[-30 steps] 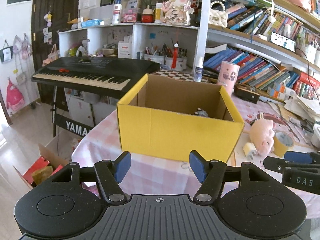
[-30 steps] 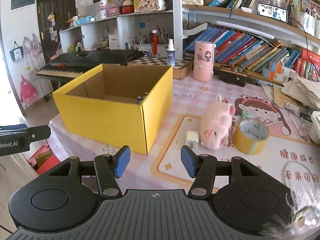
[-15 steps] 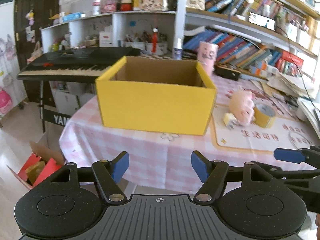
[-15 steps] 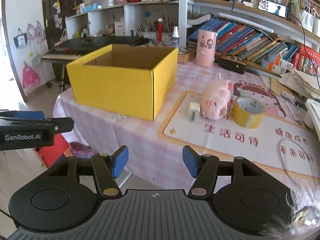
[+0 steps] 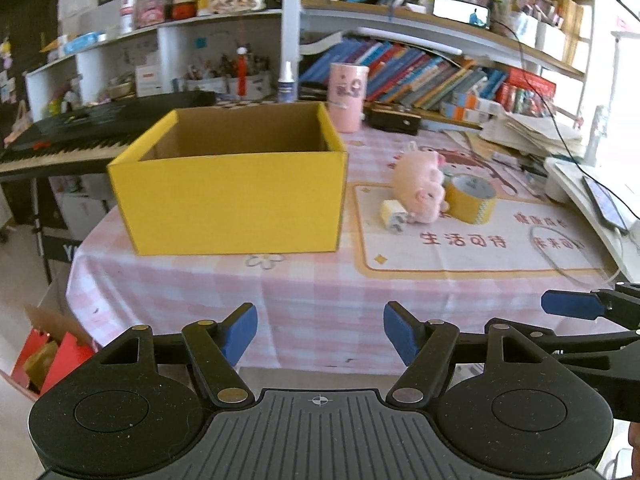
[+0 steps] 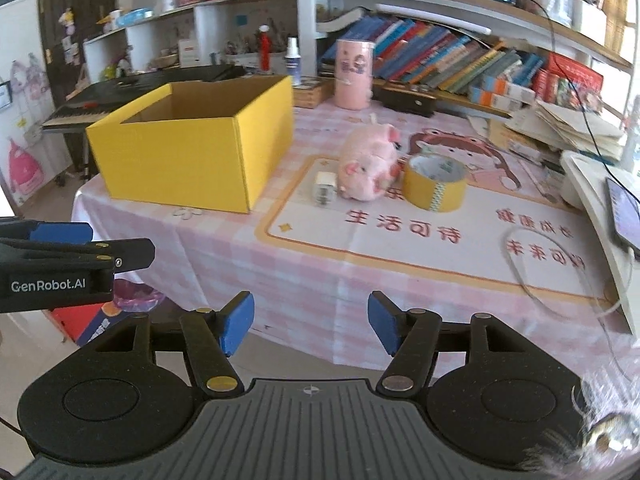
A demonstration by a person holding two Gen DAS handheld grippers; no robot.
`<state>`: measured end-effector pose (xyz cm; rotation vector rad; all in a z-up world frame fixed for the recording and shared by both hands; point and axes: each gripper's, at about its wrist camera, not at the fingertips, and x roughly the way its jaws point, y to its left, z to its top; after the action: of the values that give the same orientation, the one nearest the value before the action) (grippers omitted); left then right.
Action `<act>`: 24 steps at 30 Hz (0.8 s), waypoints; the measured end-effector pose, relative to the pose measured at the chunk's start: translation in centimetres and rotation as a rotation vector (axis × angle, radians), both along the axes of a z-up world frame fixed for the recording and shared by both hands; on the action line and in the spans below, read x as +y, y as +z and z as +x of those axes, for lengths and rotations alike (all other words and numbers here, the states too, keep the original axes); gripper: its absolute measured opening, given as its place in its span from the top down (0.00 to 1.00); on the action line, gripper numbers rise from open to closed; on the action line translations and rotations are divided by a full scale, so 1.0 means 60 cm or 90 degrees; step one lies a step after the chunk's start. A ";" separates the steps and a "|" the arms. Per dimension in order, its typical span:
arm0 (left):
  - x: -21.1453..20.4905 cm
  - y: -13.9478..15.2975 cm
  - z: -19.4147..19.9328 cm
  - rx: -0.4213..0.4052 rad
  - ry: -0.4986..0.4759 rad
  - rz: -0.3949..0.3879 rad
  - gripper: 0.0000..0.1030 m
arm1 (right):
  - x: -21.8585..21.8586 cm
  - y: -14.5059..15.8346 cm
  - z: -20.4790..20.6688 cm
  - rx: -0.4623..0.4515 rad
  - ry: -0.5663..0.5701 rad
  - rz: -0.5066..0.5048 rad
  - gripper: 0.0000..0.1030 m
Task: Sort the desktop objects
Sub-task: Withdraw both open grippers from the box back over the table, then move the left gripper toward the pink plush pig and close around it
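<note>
Both tongs (image 5: 320,334) farther from box (image 5: 236,204)

The yellow box (image 5: 236,200) hides its own floor (front wall blocks it), and the keyboard (image 5: 60,136) runs off-frame.

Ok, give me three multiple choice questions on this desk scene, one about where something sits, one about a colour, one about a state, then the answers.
1. Where does the tape roll lie?
A. inside the box
B. on the mat beside the plush pig
C. on the keyboard

2. What colour is the outside of the cardboard box?
A. yellow
B. blue
C. white

3. What is between the fingers of the right gripper?
A. the white charger
B. the tape roll
C. nothing

Answers: 1 B, the roll rests on the mat against the pig's right side. 2 A, its outer walls are yellow. 3 C, the blue pads stand apart over the table edge, opening, with nothing between them.
</note>
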<state>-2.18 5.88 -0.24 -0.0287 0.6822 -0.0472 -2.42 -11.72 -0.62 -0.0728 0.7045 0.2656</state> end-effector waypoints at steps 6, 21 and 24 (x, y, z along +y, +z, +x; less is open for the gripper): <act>-0.027 -0.002 0.012 0.006 -0.024 0.005 0.30 | -0.028 -0.005 0.007 0.009 -0.023 0.002 0.40; -0.104 -0.007 0.084 0.017 -0.059 0.009 0.30 | -0.103 -0.006 0.078 0.025 -0.046 -0.007 0.38; -0.117 -0.008 0.102 0.020 -0.061 0.009 0.30 | -0.117 -0.007 0.096 0.029 -0.046 -0.010 0.38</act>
<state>3.93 -1.14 -0.73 0.0170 0.7145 -0.1340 3.35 -18.73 -1.05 -0.0560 0.7532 0.1931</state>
